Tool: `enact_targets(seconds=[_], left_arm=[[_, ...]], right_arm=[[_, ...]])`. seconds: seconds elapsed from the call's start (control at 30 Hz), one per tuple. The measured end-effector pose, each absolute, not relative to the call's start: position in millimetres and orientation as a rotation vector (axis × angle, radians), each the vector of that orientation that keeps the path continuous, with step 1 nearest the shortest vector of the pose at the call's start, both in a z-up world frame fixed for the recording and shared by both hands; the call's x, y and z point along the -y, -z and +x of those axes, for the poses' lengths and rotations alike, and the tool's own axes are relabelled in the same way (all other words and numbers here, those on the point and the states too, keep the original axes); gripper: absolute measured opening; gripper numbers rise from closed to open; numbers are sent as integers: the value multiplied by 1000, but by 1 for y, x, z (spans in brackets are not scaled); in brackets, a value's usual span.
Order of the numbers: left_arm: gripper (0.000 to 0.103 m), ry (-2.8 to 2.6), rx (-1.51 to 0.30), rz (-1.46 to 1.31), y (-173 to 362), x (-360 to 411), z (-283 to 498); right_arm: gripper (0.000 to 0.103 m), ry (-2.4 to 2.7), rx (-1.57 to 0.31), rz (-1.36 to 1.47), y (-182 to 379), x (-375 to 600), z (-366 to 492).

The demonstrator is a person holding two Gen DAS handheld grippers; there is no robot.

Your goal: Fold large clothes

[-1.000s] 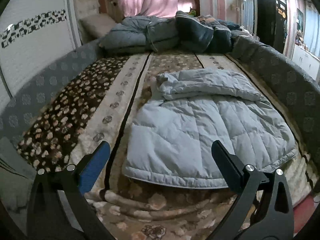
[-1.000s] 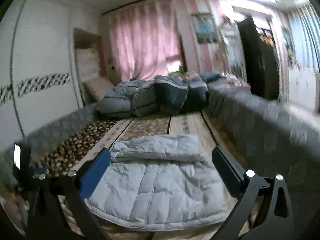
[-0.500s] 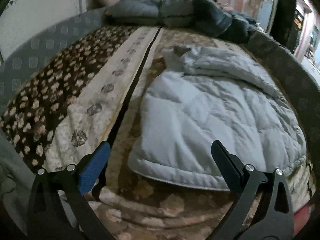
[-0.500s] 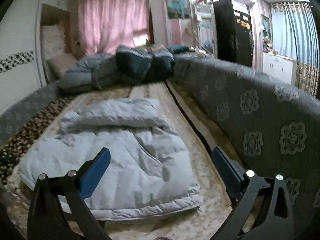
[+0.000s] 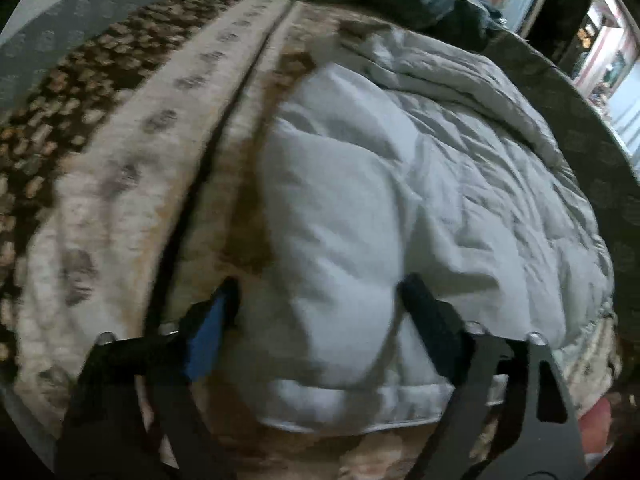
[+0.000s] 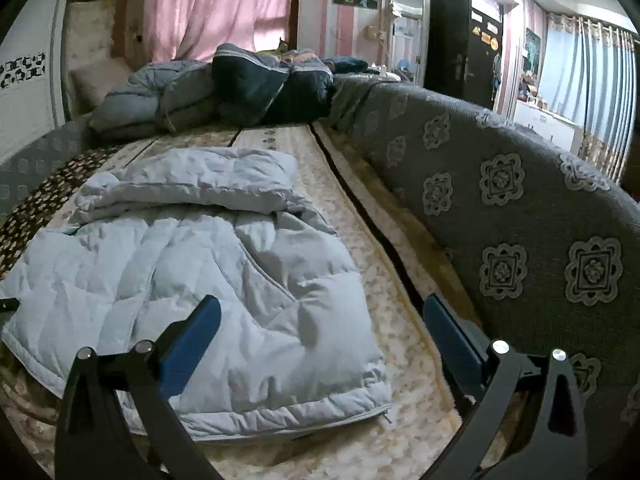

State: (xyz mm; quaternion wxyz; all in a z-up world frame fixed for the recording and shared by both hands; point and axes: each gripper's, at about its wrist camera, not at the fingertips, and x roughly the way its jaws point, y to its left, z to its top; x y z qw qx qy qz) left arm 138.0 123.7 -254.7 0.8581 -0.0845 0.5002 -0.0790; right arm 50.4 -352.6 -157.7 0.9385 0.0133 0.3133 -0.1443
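Note:
A pale blue quilted down jacket point(image 5: 400, 168) lies flat on the patterned bed cover, its far end folded back over itself point(image 6: 192, 184). My left gripper point(image 5: 320, 296) points steeply down at the jacket's near left corner. Its jaws are closing, the puffy hem sits between them, and the blurred picture does not show the pads pressing on it. My right gripper point(image 6: 320, 320) hangs open above the jacket's near right corner point(image 6: 352, 380), its right finger point(image 6: 452, 332) over the bare cover, nothing gripped.
A grey padded bed side with flower motifs point(image 6: 520, 240) rises close along the right. Bundled dark and grey quilts point(image 6: 240, 84) are piled at the far end. A brown spotted blanket strip point(image 5: 60, 120) runs along the left, and pink curtains point(image 6: 208, 4) hang behind.
Both grippers have dropped toward the jacket's near hem. The left one tilted down, came close over the left corner and its jaws narrowed. The right view swung toward the right corner.

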Motion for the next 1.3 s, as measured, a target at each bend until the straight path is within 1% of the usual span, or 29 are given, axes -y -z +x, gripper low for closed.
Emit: enact_targets(seconds=[0.13, 0.23, 0.27, 0.47, 0.57, 0.63, 0.7, 0.77, 0.83, 0.9, 0.97, 1.0, 1.1, 1.23, 1.27, 1.3], left_arm=[[78, 113, -1032, -63, 262, -97, 136], [79, 108, -1046, -83, 269, -100, 141], [81, 104, -1051, -96, 269, -103, 141], [81, 76, -1056, -66, 268, -101, 134], [81, 69, -1070, -69, 267, -103, 134], [85, 55, -1074, -45, 267, -100, 135], [93, 41, -1079, -35, 268, -100, 137], [100, 26, -1091, -66, 272, -107, 139], [100, 40, -1103, -126, 277, -115, 142], [100, 47, -1093, -136, 277, -117, 141], [100, 43, -1072, -105, 276, -114, 139], [100, 41, -1060, -89, 275, -112, 138], [100, 44, -1037, -51, 273, -107, 136], [100, 82, -1048, -50, 272, -109, 135], [97, 93, -1049, -44, 272, -109, 134], [88, 122, -1055, -48, 271, -108, 132]], right_arm=[[101, 309, -686, 23, 172, 357, 57], [101, 301, -734, 33, 190, 366, 62], [101, 297, -751, 44, 196, 371, 63], [101, 256, -788, 62, 221, 391, 69], [101, 225, -837, 81, 232, 400, 77], [100, 180, -860, 118, 242, 407, 80], [100, 149, -879, 146, 251, 413, 83], [100, 108, -920, 239, 264, 424, 86], [85, 82, -941, 316, 272, 428, 87], [60, 53, -938, 308, 270, 416, 86], [46, 38, -933, 226, 264, 398, 86], [43, 38, -939, 219, 263, 393, 87], [43, 46, -962, 190, 264, 387, 95], [43, 62, -994, 137, 270, 377, 104], [42, 64, -1000, 133, 270, 377, 106], [36, 63, -1008, 131, 269, 376, 107]])
